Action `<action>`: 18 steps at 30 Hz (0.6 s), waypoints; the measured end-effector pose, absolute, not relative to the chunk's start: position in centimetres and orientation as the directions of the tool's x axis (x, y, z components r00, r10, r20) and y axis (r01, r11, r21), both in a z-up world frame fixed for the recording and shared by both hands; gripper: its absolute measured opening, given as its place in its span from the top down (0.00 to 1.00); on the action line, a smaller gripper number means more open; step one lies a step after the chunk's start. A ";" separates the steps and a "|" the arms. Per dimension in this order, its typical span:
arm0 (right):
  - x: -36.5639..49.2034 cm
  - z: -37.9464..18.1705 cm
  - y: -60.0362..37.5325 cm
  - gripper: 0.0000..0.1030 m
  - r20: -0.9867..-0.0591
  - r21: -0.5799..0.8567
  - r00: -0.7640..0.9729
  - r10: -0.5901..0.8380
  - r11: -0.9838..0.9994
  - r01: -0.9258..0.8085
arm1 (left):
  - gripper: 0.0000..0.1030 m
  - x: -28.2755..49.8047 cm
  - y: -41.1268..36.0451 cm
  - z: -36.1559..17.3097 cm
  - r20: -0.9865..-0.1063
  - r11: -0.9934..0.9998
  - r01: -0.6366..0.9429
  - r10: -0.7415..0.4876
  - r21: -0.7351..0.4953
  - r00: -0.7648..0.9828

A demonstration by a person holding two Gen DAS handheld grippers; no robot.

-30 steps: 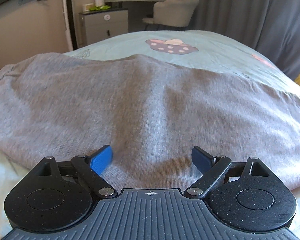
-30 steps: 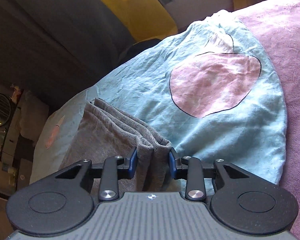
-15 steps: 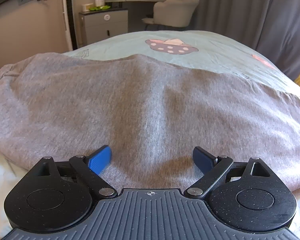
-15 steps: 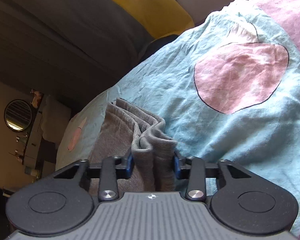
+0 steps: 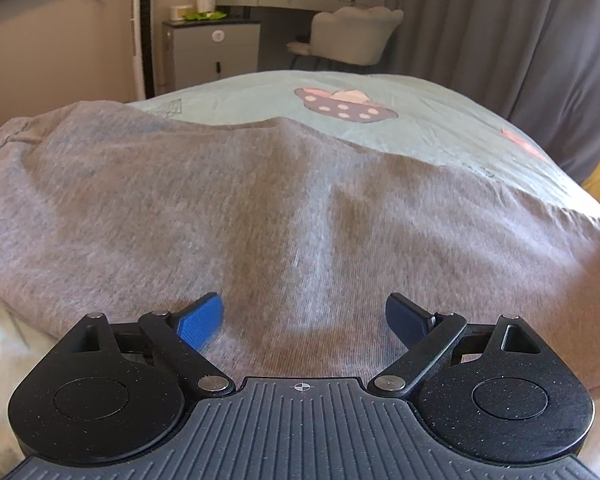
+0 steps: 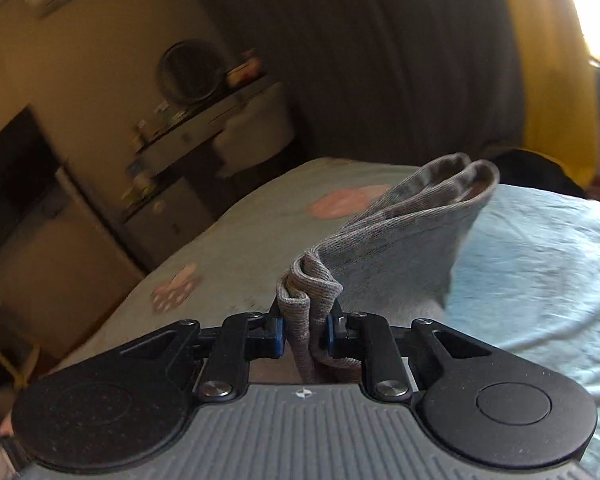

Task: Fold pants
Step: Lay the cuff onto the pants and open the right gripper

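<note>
We had just closed our right gripper (image 6: 303,330) further on the bunched pants (image 6: 400,236) end and lifted it to mid-frame, starting the fold, while our left gripper (image 5: 304,318) stayed wide open over the spread cloth

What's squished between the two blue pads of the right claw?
A bunched fold of the grey pants, pinched by the right claw. The right wrist view shows it.

I see a bed (image 5: 440,128) covered with a pale blue-green sheet (image 6: 540,264) printed with pink and dark cartoon patches. Grey pants (image 5: 260,208) lie spread across its near part, flat on the sheet, while one bunched end (image 6: 400,240) is raised off it.
</note>
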State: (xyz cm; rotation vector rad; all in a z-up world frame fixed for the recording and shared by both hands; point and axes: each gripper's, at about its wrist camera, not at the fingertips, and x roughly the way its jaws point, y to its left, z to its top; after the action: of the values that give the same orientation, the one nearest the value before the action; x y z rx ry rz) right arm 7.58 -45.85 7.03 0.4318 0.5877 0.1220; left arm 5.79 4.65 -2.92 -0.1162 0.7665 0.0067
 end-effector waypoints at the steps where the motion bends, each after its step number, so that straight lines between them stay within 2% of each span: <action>1: 7.9 6.8 -43.4 0.82 -0.525 0.396 0.807 0.269 0.917 -0.048 | 0.08 5.7 4.8 -2.9 -0.691 0.993 -0.052 -0.038 -0.108 0.722; 5: 8.5 3.0 -35.7 0.81 -0.631 0.319 0.689 0.355 0.929 -0.187 | 0.08 5.5 5.5 -2.7 -0.687 0.988 -0.066 -0.047 -0.137 0.725; 7: 8.6 0.6 -33.4 0.65 -0.709 0.299 0.607 0.360 0.932 -0.204 | 0.08 5.5 5.8 -2.6 -0.684 0.986 -0.072 -0.051 -0.150 0.727; 8: 8.7 -0.4 -32.8 0.63 -0.737 0.318 0.562 0.375 0.927 -0.202 | 0.08 5.4 5.9 -2.5 -0.683 0.985 -0.073 -0.055 -0.157 0.728; 10: 8.4 -1.0 -32.9 0.62 -0.733 0.397 0.521 0.437 0.897 -0.193 | 0.08 5.4 6.1 -2.4 -0.679 0.982 -0.074 -0.064 -0.173 0.731; 12: 7.9 -0.1 -33.9 0.62 -0.700 0.416 0.562 0.441 0.891 -0.181 | 0.08 5.5 6.2 -2.4 -0.676 0.980 -0.073 -0.075 -0.188 0.733; 15: 7.5 1.2 -36.9 0.59 -0.654 0.440 0.652 0.384 0.894 -0.085 | 0.08 5.6 6.3 -2.3 -0.671 0.977 -0.066 -0.089 -0.203 0.736; 18: 8.1 1.0 -39.8 0.59 -0.708 0.428 0.647 0.282 0.901 0.075 | 0.08 5.3 6.1 -1.9 -0.658 0.978 -0.038 -0.109 -0.206 0.745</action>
State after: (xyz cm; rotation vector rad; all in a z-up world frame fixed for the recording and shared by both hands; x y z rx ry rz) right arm 8.08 -39.84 0.97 0.4480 0.8662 0.1222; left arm 5.31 6.06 -1.95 -0.2120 0.7303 -0.0391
